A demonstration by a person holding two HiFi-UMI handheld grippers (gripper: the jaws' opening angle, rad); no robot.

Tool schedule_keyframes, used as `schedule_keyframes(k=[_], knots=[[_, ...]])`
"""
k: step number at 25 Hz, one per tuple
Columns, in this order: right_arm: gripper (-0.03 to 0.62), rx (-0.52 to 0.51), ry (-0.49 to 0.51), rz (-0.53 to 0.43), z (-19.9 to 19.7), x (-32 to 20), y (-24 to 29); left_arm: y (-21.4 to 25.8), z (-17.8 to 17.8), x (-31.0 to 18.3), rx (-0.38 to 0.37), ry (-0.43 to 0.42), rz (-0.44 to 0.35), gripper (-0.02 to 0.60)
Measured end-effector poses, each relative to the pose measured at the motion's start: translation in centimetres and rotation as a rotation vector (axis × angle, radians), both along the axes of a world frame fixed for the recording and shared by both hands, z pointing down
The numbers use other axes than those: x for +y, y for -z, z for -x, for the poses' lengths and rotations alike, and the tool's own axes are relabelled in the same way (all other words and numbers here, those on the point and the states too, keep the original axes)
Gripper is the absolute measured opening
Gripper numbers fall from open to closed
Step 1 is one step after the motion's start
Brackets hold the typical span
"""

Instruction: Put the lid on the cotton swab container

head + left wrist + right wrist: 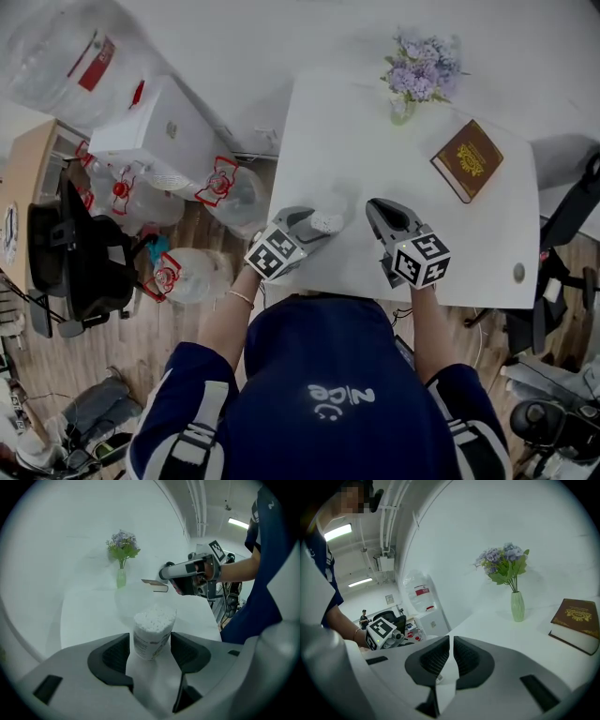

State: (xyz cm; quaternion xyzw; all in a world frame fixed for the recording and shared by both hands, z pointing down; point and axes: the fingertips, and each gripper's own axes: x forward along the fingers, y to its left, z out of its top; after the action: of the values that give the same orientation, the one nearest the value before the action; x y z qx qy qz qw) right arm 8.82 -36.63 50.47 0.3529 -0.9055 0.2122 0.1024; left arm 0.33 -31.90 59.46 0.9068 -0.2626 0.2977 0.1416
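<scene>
A small clear container packed with white cotton swabs (pixel 152 632) stands upright on the white table (pixel 412 178), open at the top. My left gripper (pixel 150 644) is open with the container between its jaws, and the pads stand just off its sides. In the head view the container (pixel 330 222) sits at the tip of the left gripper (pixel 314 228). A faint clear round shape (pixel 133 603) lies behind the container; I cannot tell whether it is the lid. My right gripper (pixel 451 656) is shut with nothing in it and hovers over the table (pixel 377 210), to the container's right.
A brown book (pixel 466 159) lies at the table's far right. A small vase of purple flowers (pixel 419 75) stands at the far edge. A white cabinet (pixel 155 131), clear water jugs (pixel 183 272) and a black chair (pixel 80 258) fill the floor to the left.
</scene>
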Motion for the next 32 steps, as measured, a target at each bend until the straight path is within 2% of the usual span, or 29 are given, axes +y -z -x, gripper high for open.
schedule_keyframes(k=[2, 12, 16, 21, 27, 32], knots=[[0.057, 0.034, 0.027, 0.021, 0.4, -0.8, -0.6, -0.3, -0.2, 0.1, -0.004, 0.000, 0.002, 0.270], [0.057, 0.058, 0.183, 0.145, 3.2, -4.9, -2.5, -0.6, -0.2, -0.2, 0.026, 0.010, 0.032, 0.267], [0.057, 0.088, 0.257, 0.179, 4.4, -5.4, -3.6, -0.8, -0.3, -0.2, 0.020, 0.011, 0.027, 0.266], [0.056, 0.072, 0.341, 0.206, 6.0, -4.8, -3.9, -0.8, -0.3, -0.3, 0.019, 0.009, 0.027, 0.265], [0.057, 0.024, 0.361, 0.246, 6.4, -3.9, -3.5, -0.8, -0.3, -0.3, 0.012, 0.009, 0.017, 0.265], [0.055, 0.020, 0.382, 0.222, 6.4, -2.6, -2.8, -0.9, -0.3, -0.2, 0.008, 0.007, 0.013, 0.264]])
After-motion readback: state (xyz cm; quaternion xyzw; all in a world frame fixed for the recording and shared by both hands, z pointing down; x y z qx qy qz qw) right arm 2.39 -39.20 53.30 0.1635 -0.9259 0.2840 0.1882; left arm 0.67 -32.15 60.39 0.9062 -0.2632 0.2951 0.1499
